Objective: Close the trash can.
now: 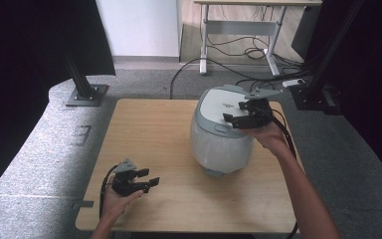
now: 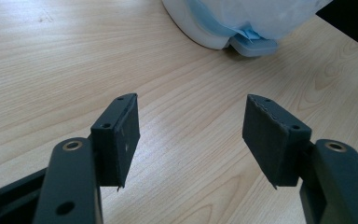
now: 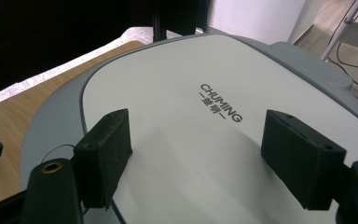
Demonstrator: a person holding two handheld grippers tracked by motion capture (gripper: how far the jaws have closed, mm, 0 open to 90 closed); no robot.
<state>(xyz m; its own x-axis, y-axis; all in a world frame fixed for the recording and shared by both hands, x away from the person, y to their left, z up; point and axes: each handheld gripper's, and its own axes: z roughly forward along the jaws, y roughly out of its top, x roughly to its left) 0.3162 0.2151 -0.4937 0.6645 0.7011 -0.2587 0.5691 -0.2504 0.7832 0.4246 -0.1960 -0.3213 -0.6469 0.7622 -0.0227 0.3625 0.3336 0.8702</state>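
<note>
Left tongs (image 1: 148,180): released, jaws spread, low over the near-left counter (image 1: 149,129), nothing between them.
Rice cooker (image 1: 221,132): white and grey, lid down, on the counter's right half, well apart from the left tongs.
Right tongs (image 1: 238,118): released, jaws wide, at the lid (image 3: 205,121), perhaps touching it.
Beyond: cables (image 1: 238,50) on the floor under a desk (image 1: 258,25).

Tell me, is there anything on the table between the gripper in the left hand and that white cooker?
Nothing: in the high view, only bare wooden table separates the left gripper from the rice cooker.
</note>
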